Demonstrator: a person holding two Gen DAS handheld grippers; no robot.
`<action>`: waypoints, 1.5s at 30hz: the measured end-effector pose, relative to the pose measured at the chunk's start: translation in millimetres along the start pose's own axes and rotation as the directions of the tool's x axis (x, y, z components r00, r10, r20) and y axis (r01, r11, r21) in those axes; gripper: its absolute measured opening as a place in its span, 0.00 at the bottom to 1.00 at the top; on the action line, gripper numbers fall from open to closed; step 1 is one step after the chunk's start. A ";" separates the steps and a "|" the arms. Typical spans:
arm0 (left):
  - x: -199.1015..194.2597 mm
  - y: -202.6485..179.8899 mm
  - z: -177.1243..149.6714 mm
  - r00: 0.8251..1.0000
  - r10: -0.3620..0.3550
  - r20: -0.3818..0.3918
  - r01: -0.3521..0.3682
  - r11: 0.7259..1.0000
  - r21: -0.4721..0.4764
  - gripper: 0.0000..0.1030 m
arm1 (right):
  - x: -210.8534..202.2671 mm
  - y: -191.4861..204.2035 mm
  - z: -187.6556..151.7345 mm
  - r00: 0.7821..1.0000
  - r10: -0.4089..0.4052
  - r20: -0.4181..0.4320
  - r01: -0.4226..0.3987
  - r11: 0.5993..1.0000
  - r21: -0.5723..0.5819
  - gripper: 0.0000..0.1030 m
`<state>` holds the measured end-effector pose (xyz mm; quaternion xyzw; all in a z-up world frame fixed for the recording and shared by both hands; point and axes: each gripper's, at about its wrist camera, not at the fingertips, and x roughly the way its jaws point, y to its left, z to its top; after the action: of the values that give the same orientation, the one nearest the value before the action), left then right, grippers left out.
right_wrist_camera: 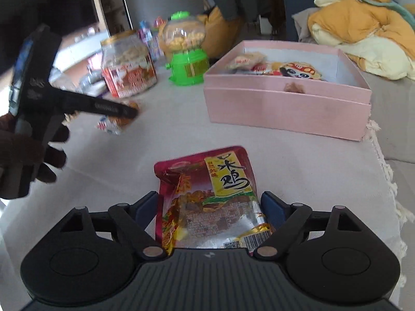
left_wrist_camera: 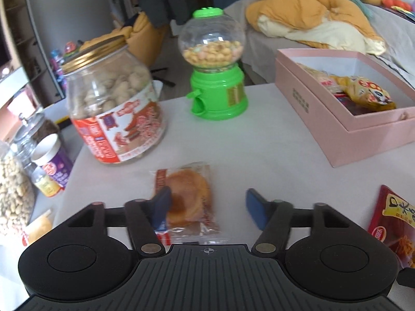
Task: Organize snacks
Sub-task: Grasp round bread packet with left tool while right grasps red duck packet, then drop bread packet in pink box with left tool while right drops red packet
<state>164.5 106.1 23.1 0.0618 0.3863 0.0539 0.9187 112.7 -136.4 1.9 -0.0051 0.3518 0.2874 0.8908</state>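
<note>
My left gripper (left_wrist_camera: pixel 208 206) is open just above the table. A clear-wrapped round pastry (left_wrist_camera: pixel 188 199) lies under its left finger, partly between the jaws. My right gripper (right_wrist_camera: pixel 210 208) is open with a red and yellow snack pouch (right_wrist_camera: pixel 207 197) lying flat between its fingers; the pouch also shows in the left wrist view (left_wrist_camera: pixel 396 223). The open pink box (left_wrist_camera: pixel 345 119) holds several snack packets and stands at the right; it also shows in the right wrist view (right_wrist_camera: pixel 285 103). The left gripper (right_wrist_camera: pixel 122 110) appears in the right wrist view over the pastry (right_wrist_camera: pixel 116 123).
A peanut jar with a gold lid (left_wrist_camera: pixel 114 108) and a green candy dispenser (left_wrist_camera: pixel 215 70) stand at the back of the white-clothed table (left_wrist_camera: pixel 246 155). Small jars and cups (left_wrist_camera: pixel 49 165) sit off the left edge. A bed with orange bedding (left_wrist_camera: pixel 311 13) lies behind.
</note>
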 end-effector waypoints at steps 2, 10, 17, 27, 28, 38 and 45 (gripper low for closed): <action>1.8 1.5 -0.8 0.999 0.031 0.009 -0.031 0.999 0.011 0.73 | 1.0 3.2 -0.2 1.000 -0.013 -0.002 0.013 1.000 -0.019 0.85; 20.8 51.6 -7.1 1.000 0.017 -0.022 -0.022 0.975 -0.219 0.81 | 3.3 10.2 0.1 1.000 -0.017 -0.008 0.017 0.999 -0.035 0.89; 5.5 36.0 -9.8 1.000 0.001 -0.015 -0.004 0.983 -0.182 0.59 | 6.2 17.4 -0.3 0.999 -0.040 -0.022 0.038 0.996 -0.079 0.91; -69.7 -13.6 -76.7 0.971 -0.235 0.050 0.240 0.958 -0.159 0.58 | 5.4 8.1 2.4 0.999 0.025 -0.033 -0.027 0.999 -0.044 0.97; -74.9 -18.0 -85.4 0.969 -0.236 0.068 0.245 0.955 -0.166 0.58 | 5.5 6.2 3.1 0.999 0.039 -0.035 -0.041 0.999 -0.036 0.99; -84.2 -15.6 -109.6 0.955 -0.240 0.172 0.274 0.937 -0.215 0.58 | 2.6 9.5 1.8 0.997 0.042 -0.060 -0.047 0.996 -0.076 1.00; -83.7 -11.4 -112.4 0.948 -0.256 0.191 0.297 0.924 -0.239 0.58 | 1.5 6.9 2.0 0.999 0.000 -0.044 -0.002 0.999 -0.042 0.98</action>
<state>26.2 90.6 2.2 -0.1127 0.3072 -0.0304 0.9445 111.3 -129.5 3.8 -0.0302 0.3651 0.2951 0.8824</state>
